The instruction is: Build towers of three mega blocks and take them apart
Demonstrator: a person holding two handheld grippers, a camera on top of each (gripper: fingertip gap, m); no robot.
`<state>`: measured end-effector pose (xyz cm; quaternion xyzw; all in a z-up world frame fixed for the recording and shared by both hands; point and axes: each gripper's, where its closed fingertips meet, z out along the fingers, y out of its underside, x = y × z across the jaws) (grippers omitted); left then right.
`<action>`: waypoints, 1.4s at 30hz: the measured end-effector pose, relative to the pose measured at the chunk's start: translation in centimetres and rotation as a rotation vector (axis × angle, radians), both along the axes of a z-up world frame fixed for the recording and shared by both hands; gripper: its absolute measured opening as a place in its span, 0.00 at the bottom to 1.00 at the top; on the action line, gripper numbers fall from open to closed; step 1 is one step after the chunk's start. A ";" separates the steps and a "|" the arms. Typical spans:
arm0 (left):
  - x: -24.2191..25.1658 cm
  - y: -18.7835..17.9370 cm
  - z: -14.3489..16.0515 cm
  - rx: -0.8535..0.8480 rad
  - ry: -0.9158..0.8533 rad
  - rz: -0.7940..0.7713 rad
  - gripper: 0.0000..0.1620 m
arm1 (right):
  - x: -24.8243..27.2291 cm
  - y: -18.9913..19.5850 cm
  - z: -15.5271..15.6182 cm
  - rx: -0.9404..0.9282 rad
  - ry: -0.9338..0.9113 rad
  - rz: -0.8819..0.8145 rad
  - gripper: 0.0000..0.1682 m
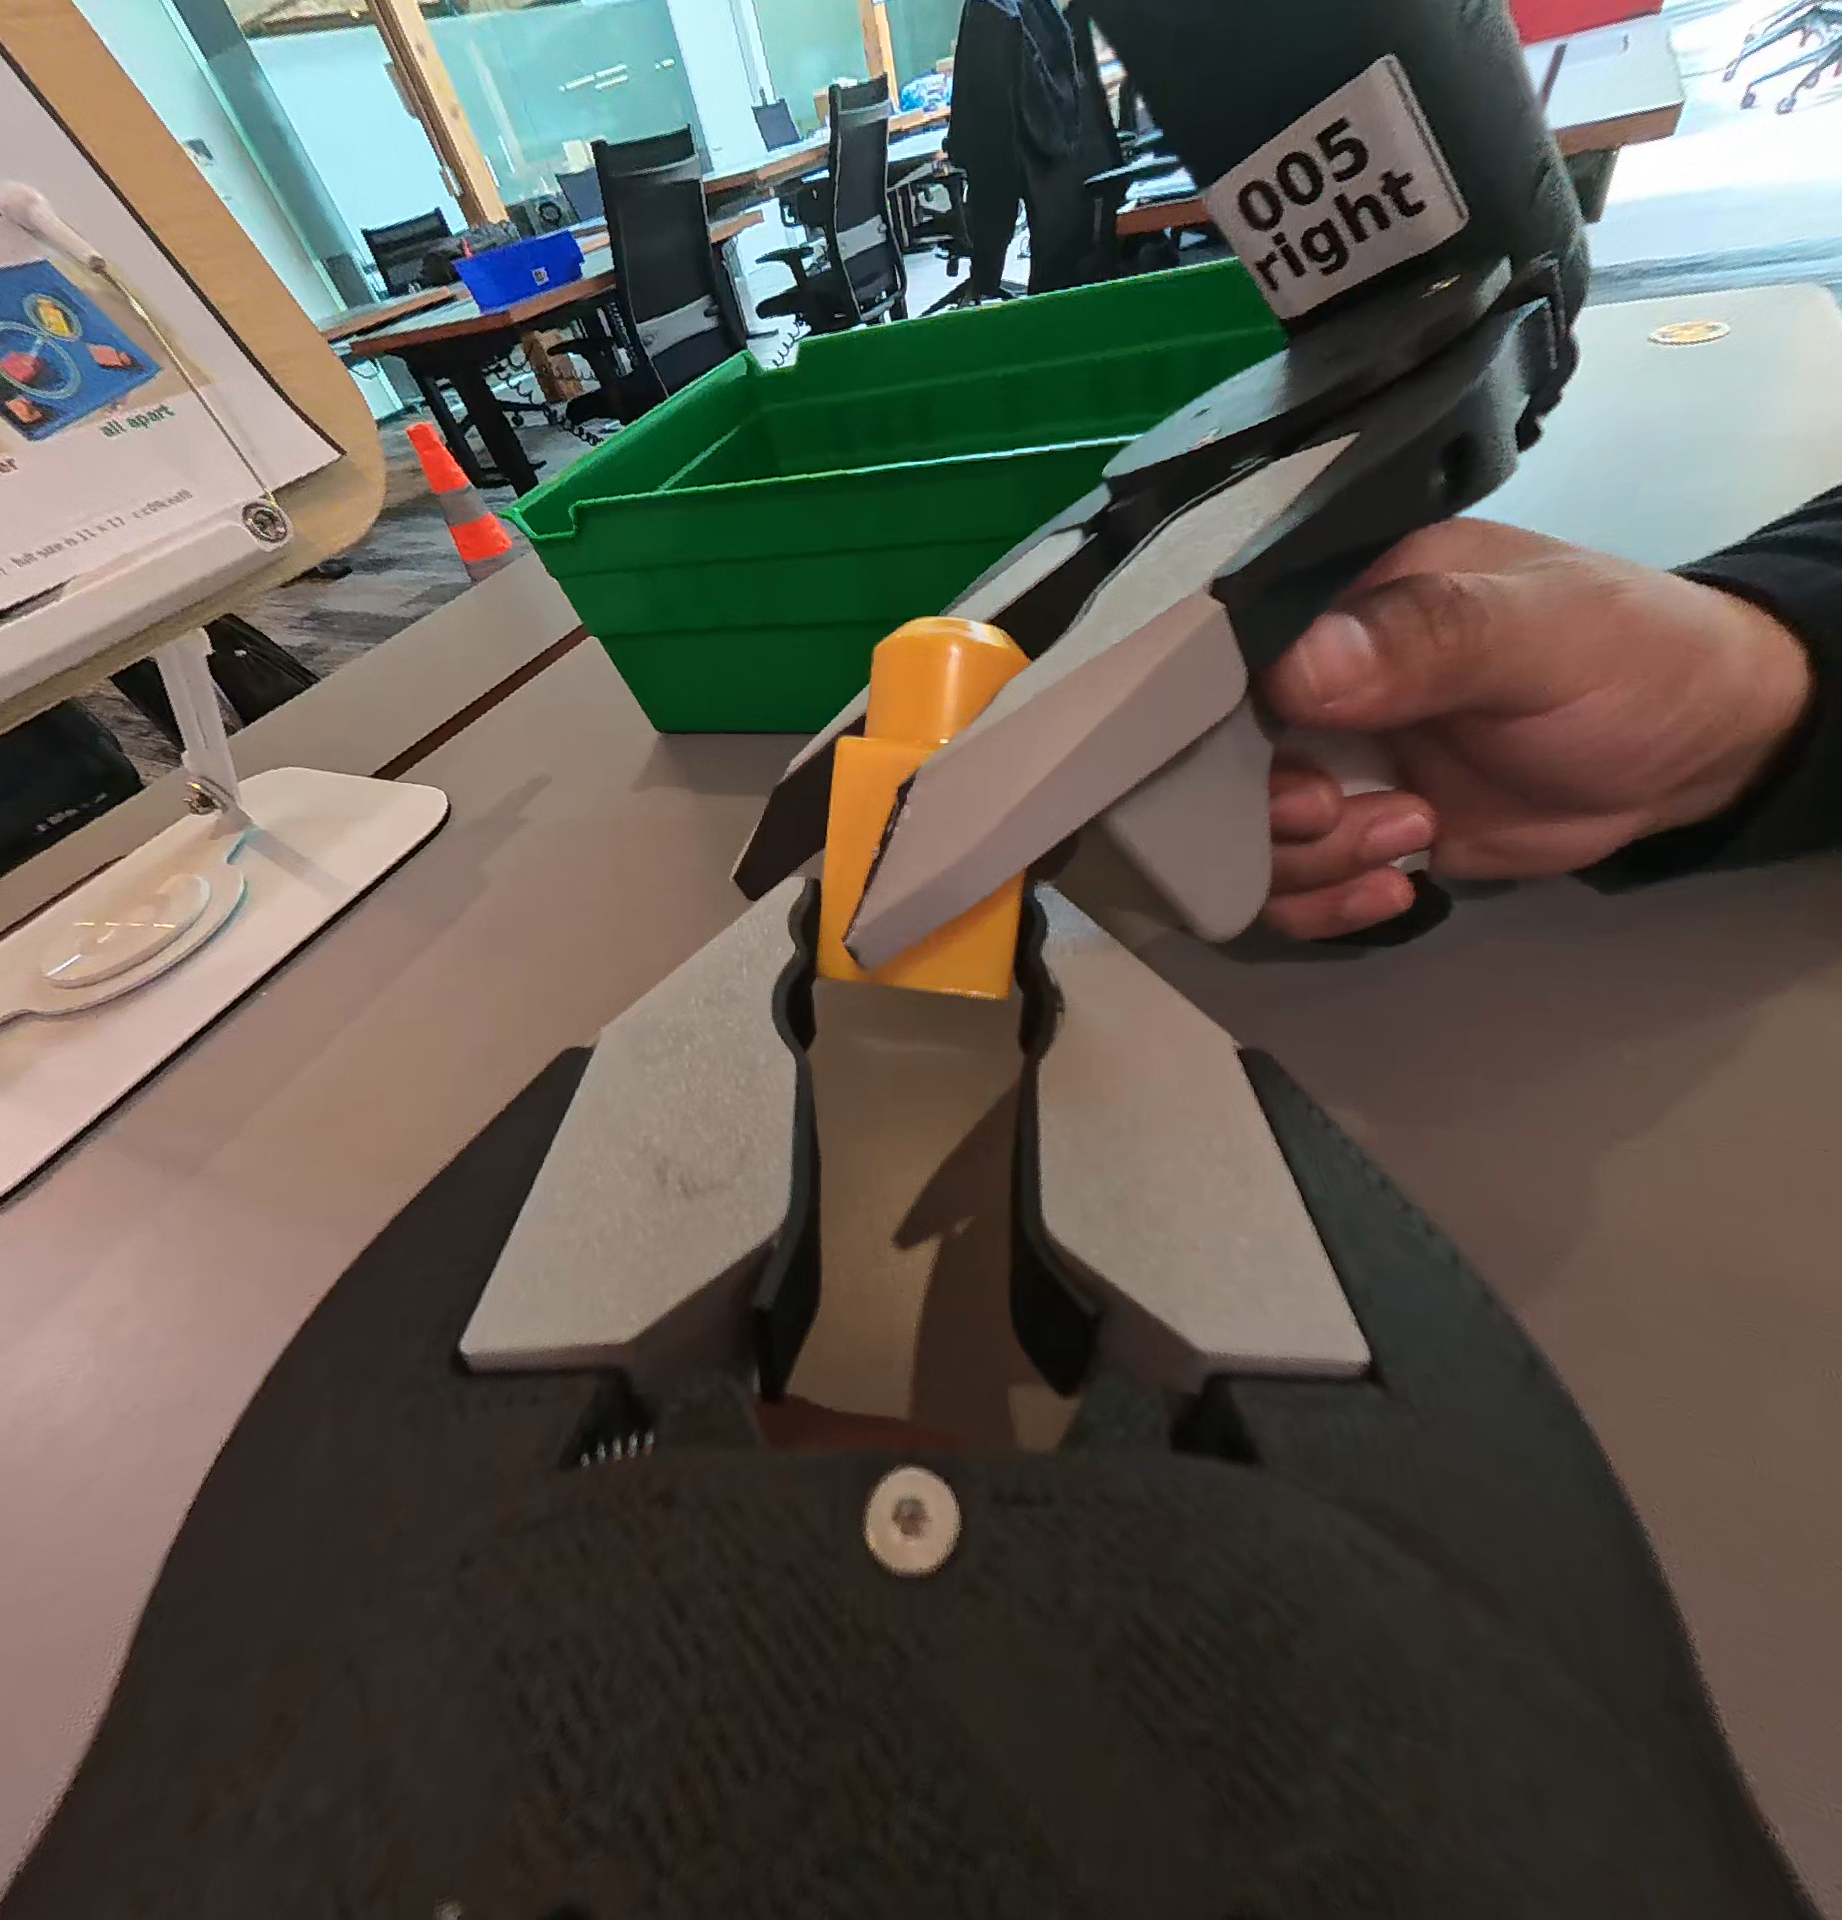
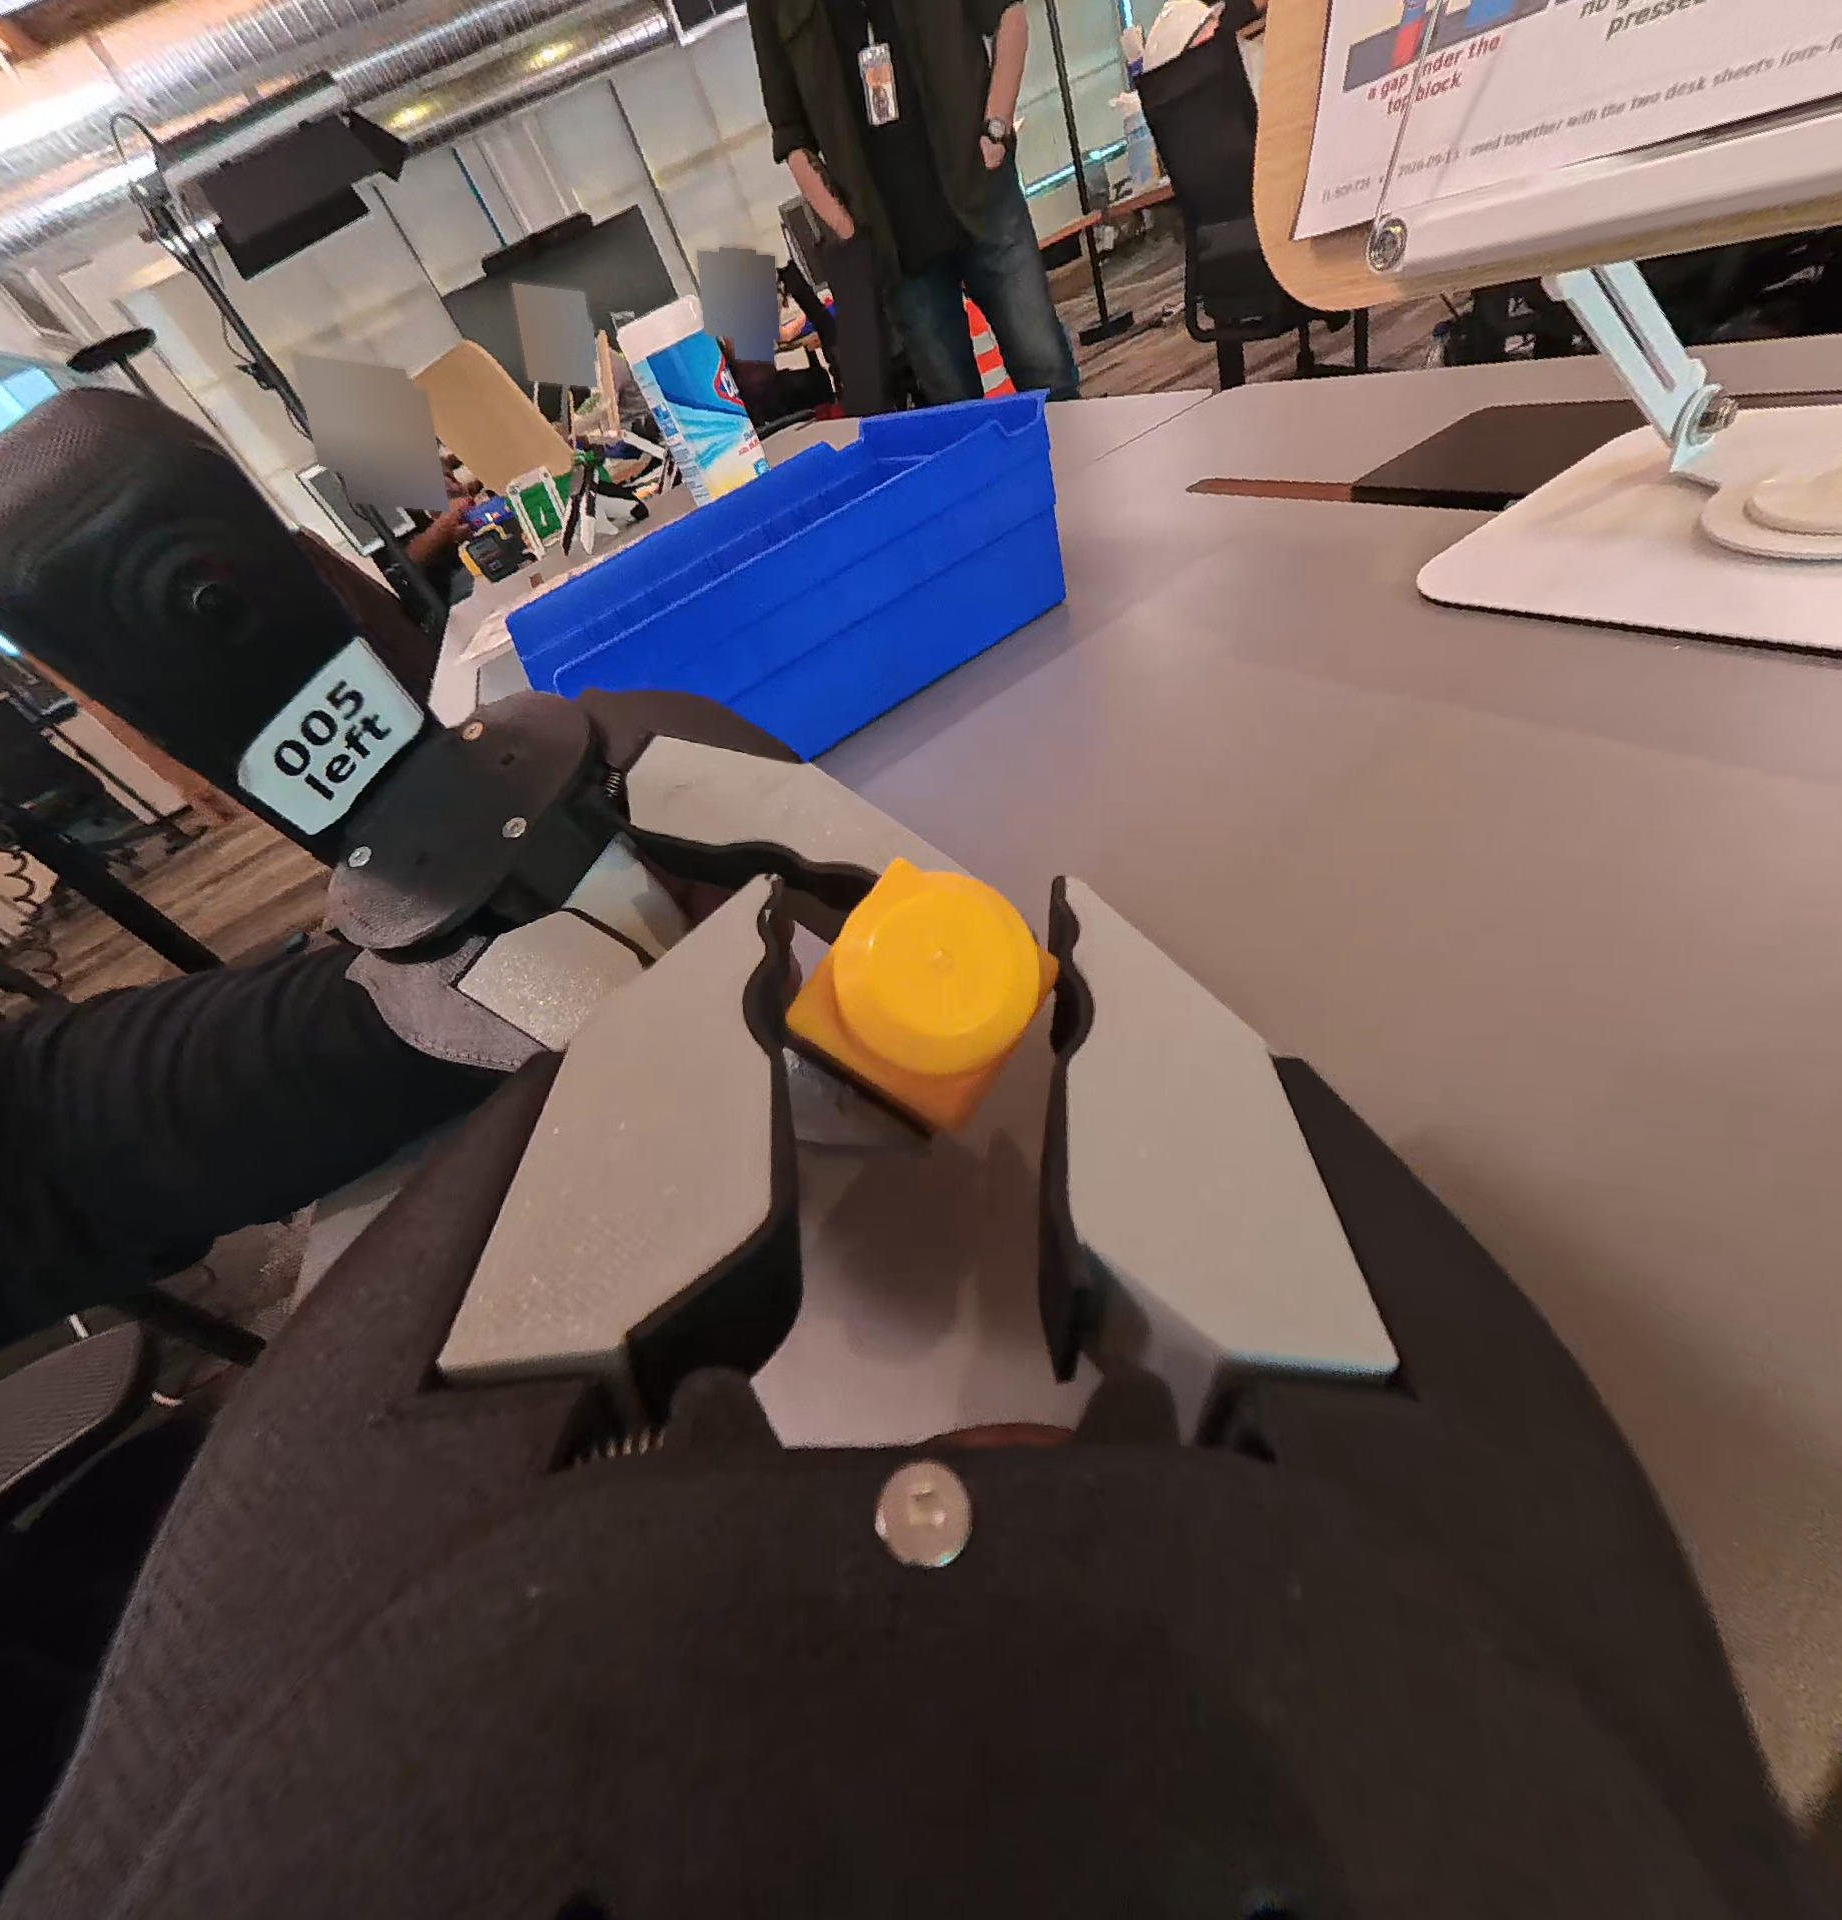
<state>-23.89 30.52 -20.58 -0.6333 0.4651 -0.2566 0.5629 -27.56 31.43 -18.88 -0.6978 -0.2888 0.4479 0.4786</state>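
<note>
One orange-yellow mega block (image 1: 886, 821) with a single round stud stands upright just over the grey table (image 1: 1519, 1195). My left gripper (image 1: 917, 935) is shut on its lower body from the near side. My right gripper (image 1: 808, 914) comes in from the upper right and is shut on the upper body, one finger in front and one behind. In the right wrist view the block (image 2: 932, 997) shows from above between my right gripper (image 2: 917, 935) fingertips, with a left gripper finger (image 2: 751, 821) reaching in from the left. I cannot tell if the block touches the table.
A green bin (image 1: 844, 582) stands just behind the block. A blue bin (image 2: 823, 592) sits farther along the table. A white stand base (image 1: 169, 914) (image 2: 1675, 540) holds an instruction sheet. A person (image 2: 917, 156) stands beyond the table, and a wipes canister (image 2: 688, 405) is nearby. My two grippers' fingertips are within a few centimetres of each other.
</note>
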 end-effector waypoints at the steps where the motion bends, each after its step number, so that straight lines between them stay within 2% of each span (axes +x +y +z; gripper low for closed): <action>1: 0.0 0.0 0.0 -0.003 0.001 -0.001 0.22 | 0.0 0.0 0.0 0.005 -0.010 0.000 0.28; 11: -1.2 0.1 -0.6 -0.069 0.021 -0.029 0.21 | 1.8 1.1 0.9 0.040 -0.051 -0.027 0.28; 20: -3.2 2.1 1.2 -0.121 -0.115 0.066 0.00 | 2.0 0.8 0.9 0.089 -0.113 -0.008 0.28; 28: -1.6 0.5 -0.8 -0.123 0.003 -0.025 0.00 | 1.0 -0.1 0.1 0.122 -0.173 0.025 0.28; 42: -1.0 -0.4 -1.4 -0.100 0.058 -0.065 0.00 | 0.6 -0.4 0.0 0.103 -0.145 0.039 0.28</action>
